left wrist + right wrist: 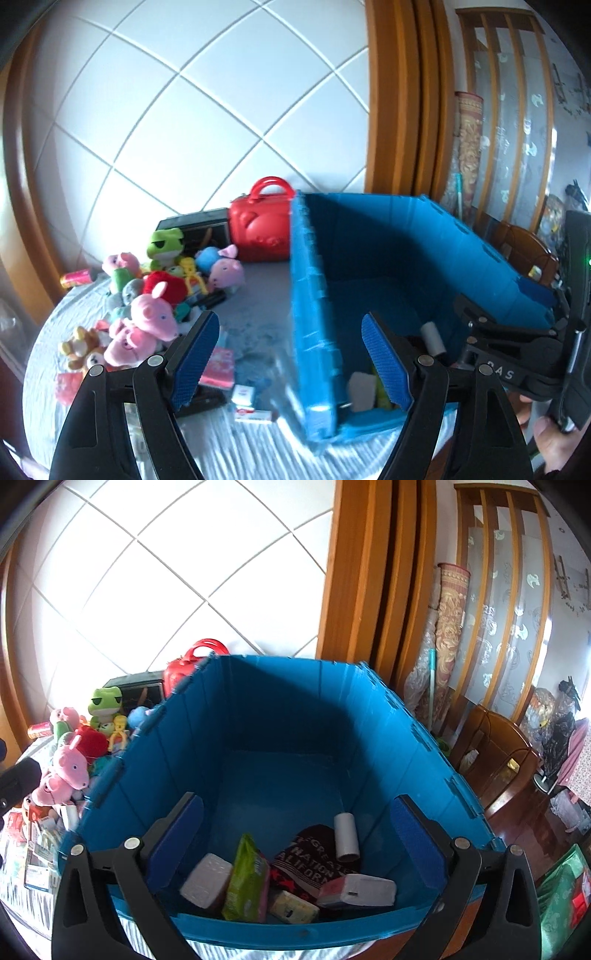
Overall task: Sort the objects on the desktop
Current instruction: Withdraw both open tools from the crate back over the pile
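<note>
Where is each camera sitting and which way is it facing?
Left wrist: on the left claw, open and empty, aimed down over the table at the plush toys and the blue bin's wall; the right claw's frame and a hand show at right.
Right wrist: on the right claw, open and empty, looking into the blue bin at packets and a dark cloth.
Shared: bin, plush toys, red bag.
</note>
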Available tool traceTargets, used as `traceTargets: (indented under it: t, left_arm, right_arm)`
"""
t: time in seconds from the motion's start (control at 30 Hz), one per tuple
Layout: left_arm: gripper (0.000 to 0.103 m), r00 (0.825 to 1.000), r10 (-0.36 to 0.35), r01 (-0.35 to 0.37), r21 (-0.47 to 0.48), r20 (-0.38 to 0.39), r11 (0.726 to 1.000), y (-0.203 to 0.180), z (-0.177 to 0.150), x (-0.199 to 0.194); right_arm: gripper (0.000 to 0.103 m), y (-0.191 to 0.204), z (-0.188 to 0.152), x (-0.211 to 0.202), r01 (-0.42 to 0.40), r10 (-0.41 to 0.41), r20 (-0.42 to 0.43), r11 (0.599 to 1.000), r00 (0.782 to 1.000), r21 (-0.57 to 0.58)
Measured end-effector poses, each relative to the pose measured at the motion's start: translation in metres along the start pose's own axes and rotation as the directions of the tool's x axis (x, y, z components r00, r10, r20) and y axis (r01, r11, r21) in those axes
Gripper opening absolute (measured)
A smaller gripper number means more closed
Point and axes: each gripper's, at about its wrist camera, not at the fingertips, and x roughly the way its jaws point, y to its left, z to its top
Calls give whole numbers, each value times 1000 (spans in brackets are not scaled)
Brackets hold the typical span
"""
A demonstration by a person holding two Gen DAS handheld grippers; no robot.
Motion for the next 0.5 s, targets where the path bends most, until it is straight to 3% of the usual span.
traceTargets:
  t: [0.27, 0.4, 0.5]
  left_arm:
    - [80, 990, 134, -137, -80, -43, 987, 120, -31, -15]
    - [80, 968, 226, -236, -98, -108, 967, 185, -62, -11]
    - [80, 945, 275, -293, -85, -174, 952, 226, -90, -1]
  right_arm:
    - [103, 111, 9, -25, -113, 118, 60, 990, 991, -81]
    - [103, 178, 7, -36, -209, 220, 76, 968, 972, -137]
    - [103, 227, -4, -33, -280, 290, 43, 946, 956, -166]
